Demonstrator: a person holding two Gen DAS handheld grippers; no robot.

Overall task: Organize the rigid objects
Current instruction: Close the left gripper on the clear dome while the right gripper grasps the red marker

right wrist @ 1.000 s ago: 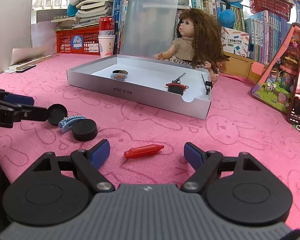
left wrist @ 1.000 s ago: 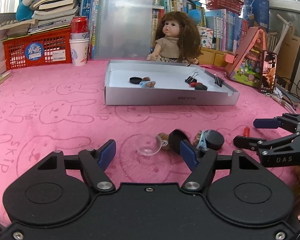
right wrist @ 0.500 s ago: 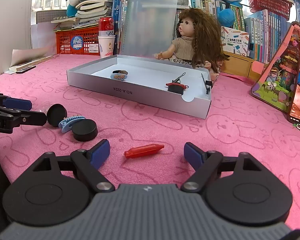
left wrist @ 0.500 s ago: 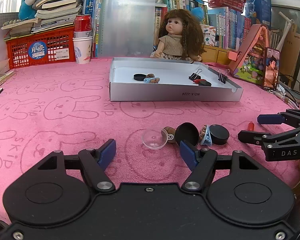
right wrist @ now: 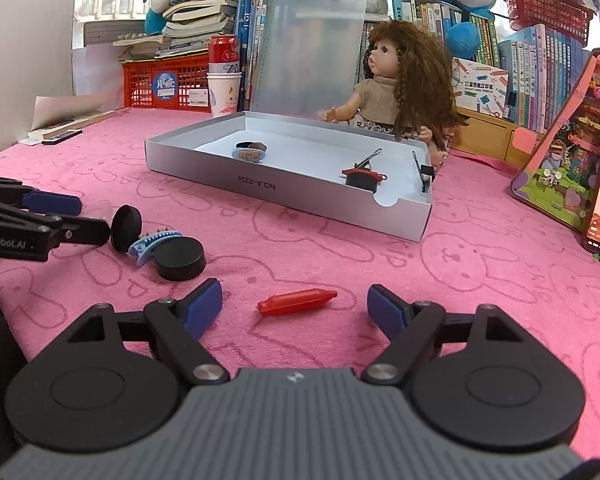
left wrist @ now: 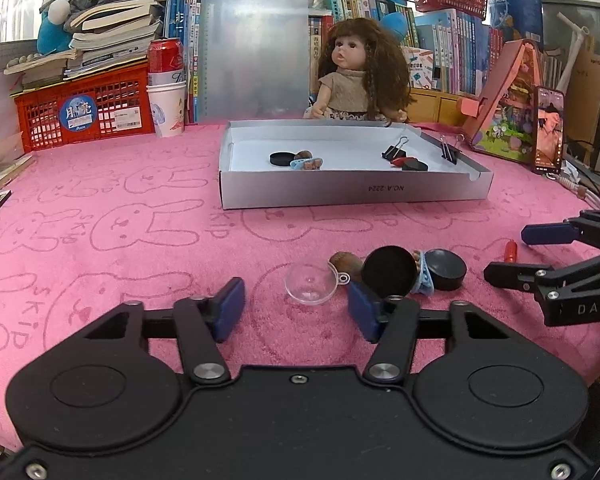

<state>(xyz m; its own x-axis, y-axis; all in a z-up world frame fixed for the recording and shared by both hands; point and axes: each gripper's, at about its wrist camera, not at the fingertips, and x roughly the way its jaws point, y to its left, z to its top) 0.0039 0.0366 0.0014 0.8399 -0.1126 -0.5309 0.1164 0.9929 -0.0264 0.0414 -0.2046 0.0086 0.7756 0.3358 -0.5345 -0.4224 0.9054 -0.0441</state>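
Observation:
My left gripper point(left wrist: 296, 306) is open and empty, low over the pink cloth. Just ahead of it lie a clear plastic dome point(left wrist: 311, 283), a brown nut-like piece point(left wrist: 346, 264), a tilted black disc point(left wrist: 390, 273), a blue hair clip point(left wrist: 423, 278) and a flat black puck point(left wrist: 446, 269). My right gripper point(right wrist: 294, 306) is open and empty, with a red crayon-shaped piece point(right wrist: 296, 302) lying between its fingers. The silver box point(left wrist: 352, 192) farther back holds black discs, binder clips and a small blue clip.
A doll point(left wrist: 356, 76) sits behind the box, before a clear clipboard point(left wrist: 256, 52). A red basket point(left wrist: 80, 112), a can on paper cups point(left wrist: 166, 92), books and plush toys line the back. A toy house point(right wrist: 572, 152) and a phone point(left wrist: 548, 132) stand at the right.
My left gripper has drawn back a little from the cluster of small objects. My right gripper and the red piece have stayed in place.

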